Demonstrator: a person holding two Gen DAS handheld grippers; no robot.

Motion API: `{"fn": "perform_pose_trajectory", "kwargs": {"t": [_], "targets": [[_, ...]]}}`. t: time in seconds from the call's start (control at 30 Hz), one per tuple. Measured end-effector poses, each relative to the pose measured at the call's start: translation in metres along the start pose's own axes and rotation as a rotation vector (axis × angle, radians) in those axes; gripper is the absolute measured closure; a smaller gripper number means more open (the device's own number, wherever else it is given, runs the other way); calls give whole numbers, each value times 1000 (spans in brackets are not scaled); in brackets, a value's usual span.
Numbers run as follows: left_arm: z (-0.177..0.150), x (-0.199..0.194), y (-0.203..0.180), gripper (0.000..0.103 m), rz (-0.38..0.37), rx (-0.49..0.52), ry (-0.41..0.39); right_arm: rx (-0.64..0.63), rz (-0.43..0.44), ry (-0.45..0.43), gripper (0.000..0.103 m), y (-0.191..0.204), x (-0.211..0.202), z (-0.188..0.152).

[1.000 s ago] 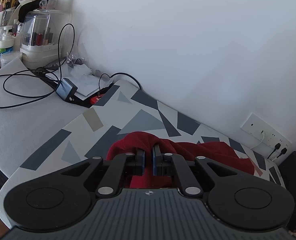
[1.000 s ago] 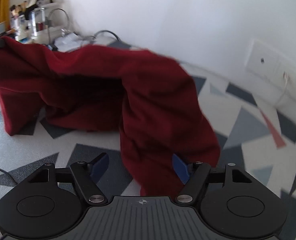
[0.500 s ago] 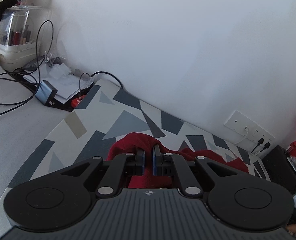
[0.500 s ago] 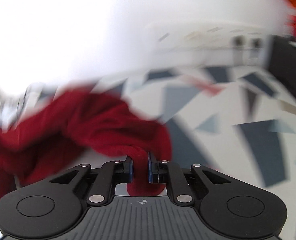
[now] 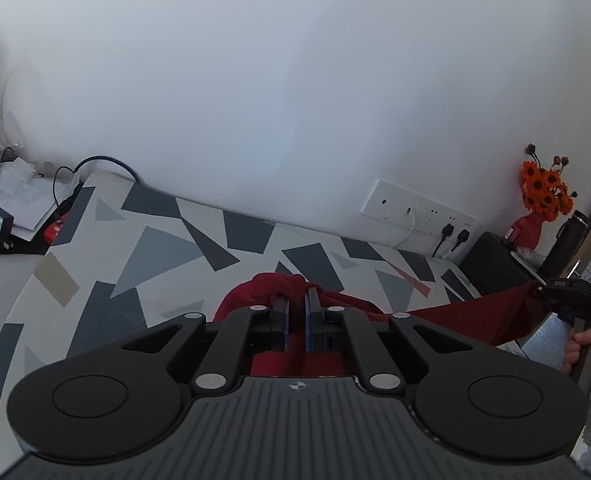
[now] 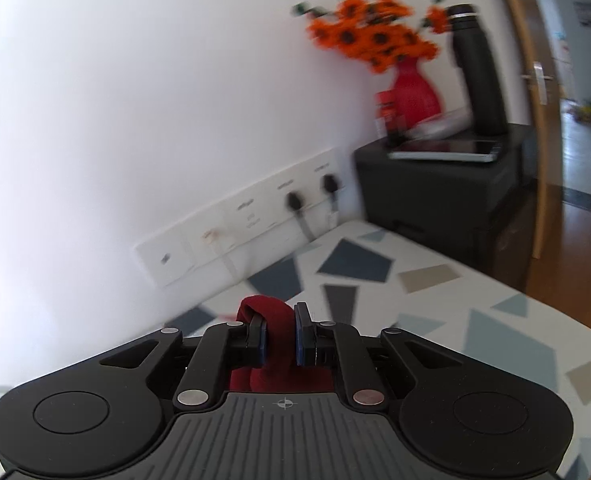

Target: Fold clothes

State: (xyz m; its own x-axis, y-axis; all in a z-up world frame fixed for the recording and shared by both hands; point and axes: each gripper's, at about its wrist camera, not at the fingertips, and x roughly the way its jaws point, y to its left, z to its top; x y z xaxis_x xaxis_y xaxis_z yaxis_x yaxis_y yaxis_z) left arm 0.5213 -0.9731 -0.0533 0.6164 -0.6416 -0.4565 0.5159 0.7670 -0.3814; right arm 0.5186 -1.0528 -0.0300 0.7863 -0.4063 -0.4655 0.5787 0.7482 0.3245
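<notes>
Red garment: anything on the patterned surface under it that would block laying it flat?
Nothing visible. The red garment hangs stretched between left gripper and right gripper; the patterned surface ahead looks bare.

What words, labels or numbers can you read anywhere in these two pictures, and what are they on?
None can be read.
Right tongs: pale marks on the black body, too small to read.
Wall socket panel: small grey marks above the outlets, blurred.
Small red item beside the red vase: possible label, blurred.
</notes>
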Motion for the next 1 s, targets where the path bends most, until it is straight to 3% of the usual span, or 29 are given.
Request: {"fn": "perform_pose_trajectory", "kwargs": {"t": [0.1, 0.2, 0.27, 0.3, 0.33, 0.37, 0.47, 0.5, 0.53, 0.7, 0.83, 1.0], "targets": [[12, 2, 2, 96, -20, 20, -11, -76, 25, -4, 92, 27, 16, 5], [39, 5, 15, 96, 0, -25, -82, -103, 66, -81, 92, 54, 33, 25], [55, 9, 29, 94, 81, -59, -160, -110, 88, -101, 86, 67, 44, 35], [60, 12, 41, 81, 132, -56, -169, -126, 80, -85, 78, 75, 52, 37], [63, 18, 52, 70, 177, -58, -140, -145, 64, -61, 70, 82, 59, 34], [66, 25, 63, 52, 221, -61, -109, -164, 52, -36, 69, 88, 65, 30], [55, 28, 82, 50, 239, -34, -41, -244, 105, 52, 59, 99, 69, 3], [47, 27, 87, 47, 244, -12, -15, -287, 125, 66, 48, 101, 64, -10], [37, 27, 92, 46, 245, 8, 24, -330, 146, 80, 45, 103, 60, -23], [-14, 34, 110, 42, 255, 89, 222, -498, 272, 229, 45, 107, 39, -85], [-34, 45, 111, 41, 220, 101, 286, -646, 416, 319, 44, 124, 18, -130], [-46, 66, 111, 45, 187, 43, 319, -831, 515, 357, 39, 161, 4, -176]]}}
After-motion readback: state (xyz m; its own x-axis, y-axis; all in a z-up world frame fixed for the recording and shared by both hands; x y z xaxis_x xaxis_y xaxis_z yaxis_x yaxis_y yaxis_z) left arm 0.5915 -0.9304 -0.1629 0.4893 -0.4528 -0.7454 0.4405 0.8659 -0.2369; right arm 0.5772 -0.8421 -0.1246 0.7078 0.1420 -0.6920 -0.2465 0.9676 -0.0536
